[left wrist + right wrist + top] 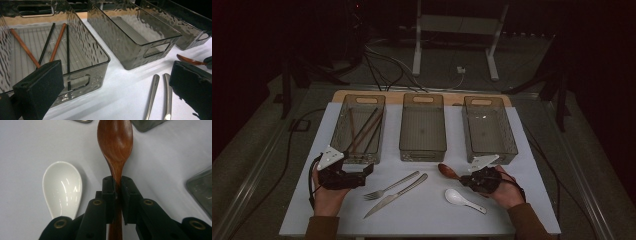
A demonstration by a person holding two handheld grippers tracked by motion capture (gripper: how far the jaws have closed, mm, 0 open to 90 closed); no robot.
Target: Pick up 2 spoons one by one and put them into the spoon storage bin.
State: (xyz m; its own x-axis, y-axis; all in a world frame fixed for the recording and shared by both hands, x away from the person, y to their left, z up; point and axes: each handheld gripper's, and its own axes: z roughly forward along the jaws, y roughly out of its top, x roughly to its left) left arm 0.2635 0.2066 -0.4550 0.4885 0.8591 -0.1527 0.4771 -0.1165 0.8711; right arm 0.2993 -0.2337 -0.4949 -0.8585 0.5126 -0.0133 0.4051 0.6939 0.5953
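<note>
**Right gripper clamped on the wooden spoon**

Just in front of the right-hand bin, the right gripper had its two black jaws squeezed tight on the handle of the wooden spoon, bowl pointing away from the hand. From above, that spoon sat between the right-hand bin's near wall and the white ceramic spoon, which lay on the white table just nearer the person. Left of the wooden spoon, the fork and knife rested side by side, slanted. Further left again, the left gripper was held beside the near end of the left bin, jaws spread wide and gripping nothing. Chopsticks lay inside that left bin. Between the two outer bins, well beyond the wooden spoon, stood the middle bin.
</note>
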